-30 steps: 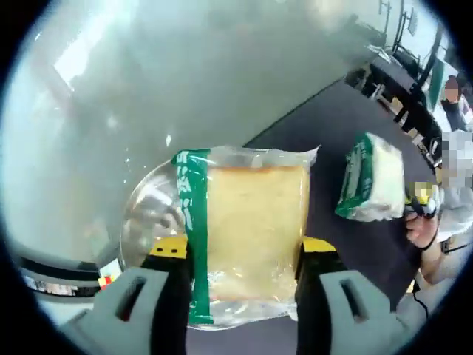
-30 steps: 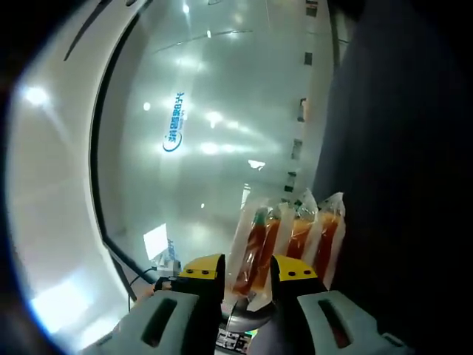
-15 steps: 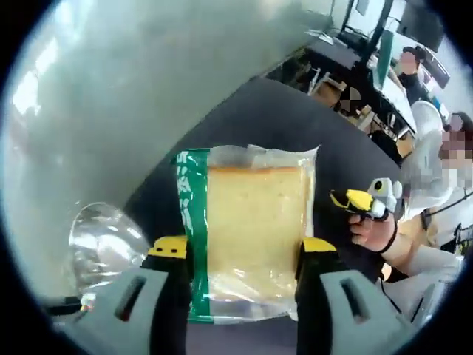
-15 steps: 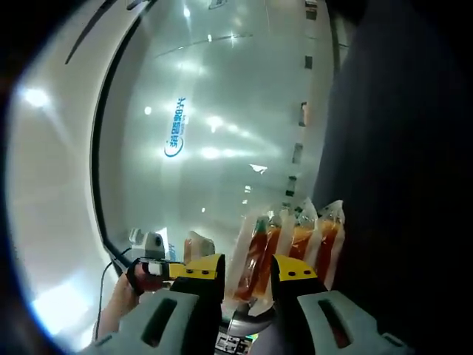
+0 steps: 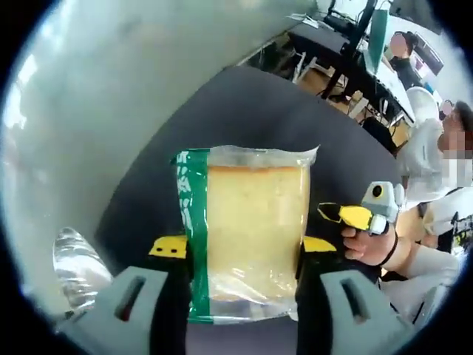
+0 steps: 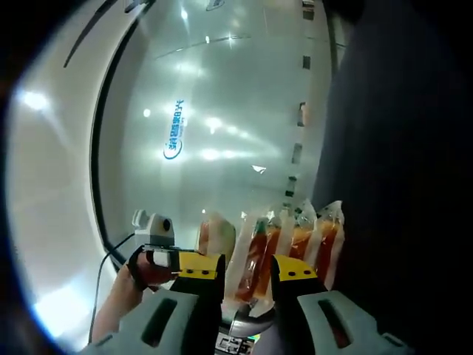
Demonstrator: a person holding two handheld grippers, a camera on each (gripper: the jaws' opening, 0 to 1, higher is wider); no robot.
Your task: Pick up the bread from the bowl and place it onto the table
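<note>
bread (image 5: pixel 255 233): glossy clear plastic wrap; bowl (image 5: pixel 77 270): shiny | table (image 5: pixel 244 111): matt dark

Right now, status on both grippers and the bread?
Left gripper shut on bagged bread, above dark table. Right gripper shut on sausage packs. Bowl lower left, nothing blocking.

Clear bowl (image 5: pixel 77 266) half cut off at the view's edge
</note>
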